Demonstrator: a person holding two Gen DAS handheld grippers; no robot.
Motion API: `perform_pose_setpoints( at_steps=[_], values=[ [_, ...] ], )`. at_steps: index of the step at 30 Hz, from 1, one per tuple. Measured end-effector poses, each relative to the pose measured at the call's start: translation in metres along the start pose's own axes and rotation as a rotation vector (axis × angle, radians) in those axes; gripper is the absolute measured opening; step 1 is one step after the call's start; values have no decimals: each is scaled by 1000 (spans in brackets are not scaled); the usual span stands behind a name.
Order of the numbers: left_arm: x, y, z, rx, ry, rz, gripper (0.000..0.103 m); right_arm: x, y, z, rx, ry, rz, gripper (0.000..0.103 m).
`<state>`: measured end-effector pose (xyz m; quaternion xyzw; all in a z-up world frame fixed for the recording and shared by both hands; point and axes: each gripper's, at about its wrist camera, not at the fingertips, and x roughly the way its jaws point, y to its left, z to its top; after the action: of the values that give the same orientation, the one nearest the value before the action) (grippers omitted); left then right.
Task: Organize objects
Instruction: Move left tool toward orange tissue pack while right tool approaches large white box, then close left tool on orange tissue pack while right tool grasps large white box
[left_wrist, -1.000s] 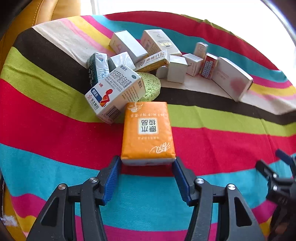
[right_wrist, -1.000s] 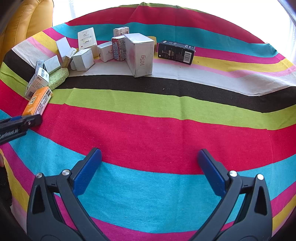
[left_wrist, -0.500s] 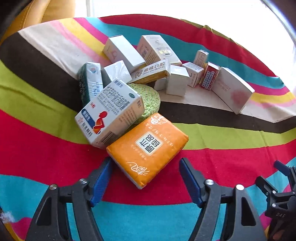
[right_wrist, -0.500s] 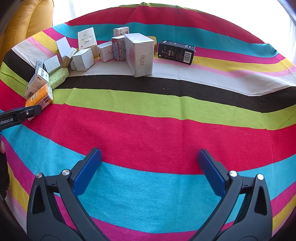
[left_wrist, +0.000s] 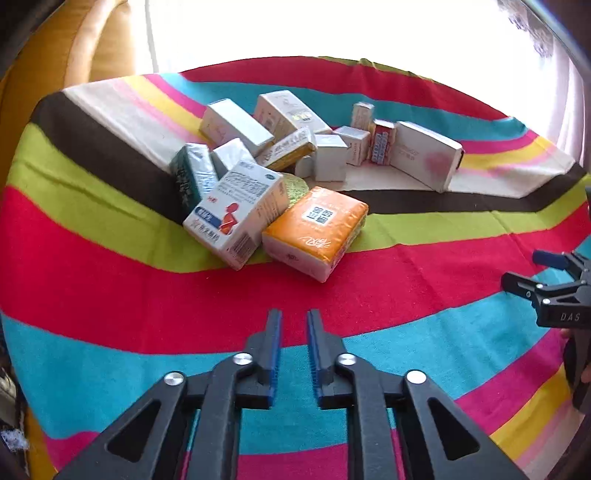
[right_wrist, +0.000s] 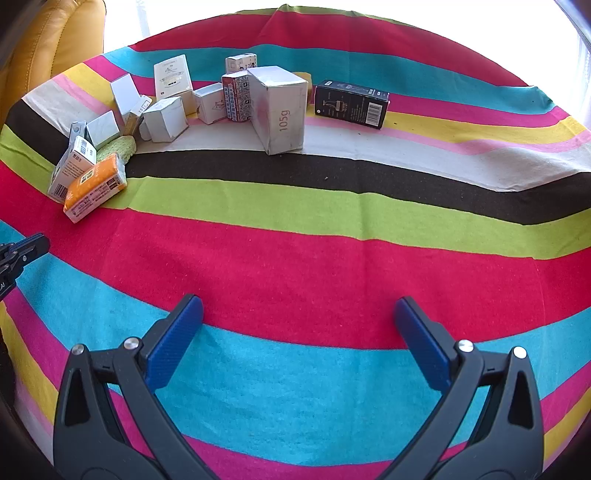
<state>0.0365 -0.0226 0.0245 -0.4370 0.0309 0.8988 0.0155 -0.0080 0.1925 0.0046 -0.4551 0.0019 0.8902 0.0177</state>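
An orange tissue pack (left_wrist: 317, 229) (right_wrist: 94, 186) lies free on the striped cloth, leaning against a white box with a red figure (left_wrist: 236, 210) at the front of a cluster of small boxes. My left gripper (left_wrist: 294, 314) hangs a short way in front of the pack, its jaws closing to a narrow gap with nothing between them. It shows at the left edge of the right wrist view as the left gripper (right_wrist: 26, 251). My right gripper (right_wrist: 299, 306) stands wide open over the blue stripe, empty, and appears at the right edge of the left wrist view as the right gripper (left_wrist: 528, 271).
A green sponge (left_wrist: 295, 186) sits behind the pack. A tall white box (right_wrist: 280, 110) and a black box (right_wrist: 351, 103) stand on the far white stripe. A yellow chair (left_wrist: 74, 48) is past the table's far left edge.
The left gripper let go of the orange pack, drew back from it and shut. The pack now lies turned at an angle against the white box. The right gripper stayed still.
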Motion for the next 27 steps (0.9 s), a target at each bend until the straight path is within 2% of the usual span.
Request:
perform_pose_setpoints(
  at_steps=[1, 2, 4, 8, 13, 14, 16, 17, 21, 24, 27],
  values=[
    [5, -4, 4, 27, 16, -5, 54, 0, 0, 0, 0, 0, 0, 103],
    [12, -7, 9, 48, 21, -21, 74, 0, 0, 0, 0, 0, 0, 103],
    [25, -10, 18, 88, 30, -32, 79, 0, -1, -1, 0, -1, -1, 103],
    [40, -8, 46, 118, 33, -33, 79, 0, 0, -1, 0, -1, 0, 103],
    [62, -4, 71, 149, 95, -104, 78, 0, 0, -1, 0, -1, 0, 103],
    [62, -6, 71, 157, 87, -102, 68, 0, 0, -1, 0, -1, -1, 103],
    [56, -10, 65, 161, 70, -130, 54, 0, 0, -1, 0, -1, -1, 103],
    [51, -12, 59, 156, 57, -141, 53, 0, 0, -1, 0, -1, 0, 103],
    [22, -16, 24, 120, -5, -119, 53, 0, 0, -1, 0, -1, -1, 103],
    [-2, -9, -5, 79, -45, -75, 53, 0, 0, -1, 0, -1, -1, 103],
    [-18, 7, -17, 33, -62, -5, 53, 0, 0, -1, -1, 0, -1, 103]
  ],
)
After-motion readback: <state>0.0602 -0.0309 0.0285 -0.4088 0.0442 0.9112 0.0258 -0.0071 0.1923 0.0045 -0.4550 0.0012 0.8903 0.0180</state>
